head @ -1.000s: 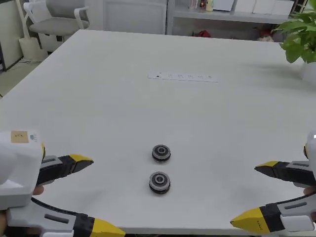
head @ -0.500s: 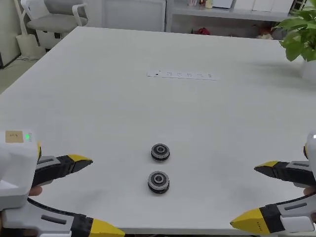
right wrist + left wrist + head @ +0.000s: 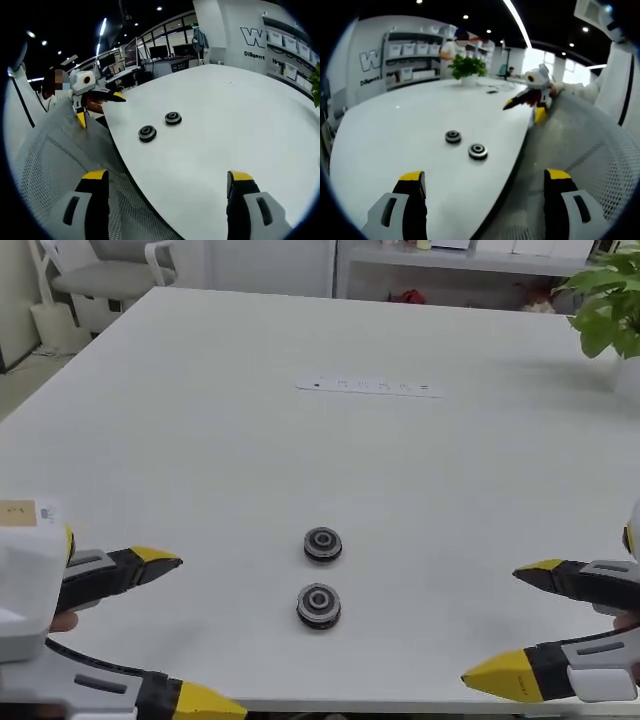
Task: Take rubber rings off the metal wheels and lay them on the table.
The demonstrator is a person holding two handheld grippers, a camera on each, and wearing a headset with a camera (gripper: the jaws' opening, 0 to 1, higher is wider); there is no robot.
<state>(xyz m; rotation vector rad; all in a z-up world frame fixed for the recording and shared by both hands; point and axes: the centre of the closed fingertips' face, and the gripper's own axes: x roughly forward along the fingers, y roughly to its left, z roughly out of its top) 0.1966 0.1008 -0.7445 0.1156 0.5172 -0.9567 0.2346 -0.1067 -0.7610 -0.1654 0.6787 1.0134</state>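
Holding left gripper (image 3: 205, 634) and right gripper (image 3: 494, 626) spread wide, empty, flanking metal wheels (image 3: 322, 544); risking near wheel (image 3: 319, 605) skidding off table (image 3: 430, 490) edge if unbraced.

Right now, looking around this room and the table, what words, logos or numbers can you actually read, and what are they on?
"W": a big letter on the white wall; what follows it cannot be read.
"Diligent": a smaller line under it on the same wall; the rest cannot be read.
Marks on the strip set in the table: too small to read.
Far wheel and near wheel: no marking that can be read.
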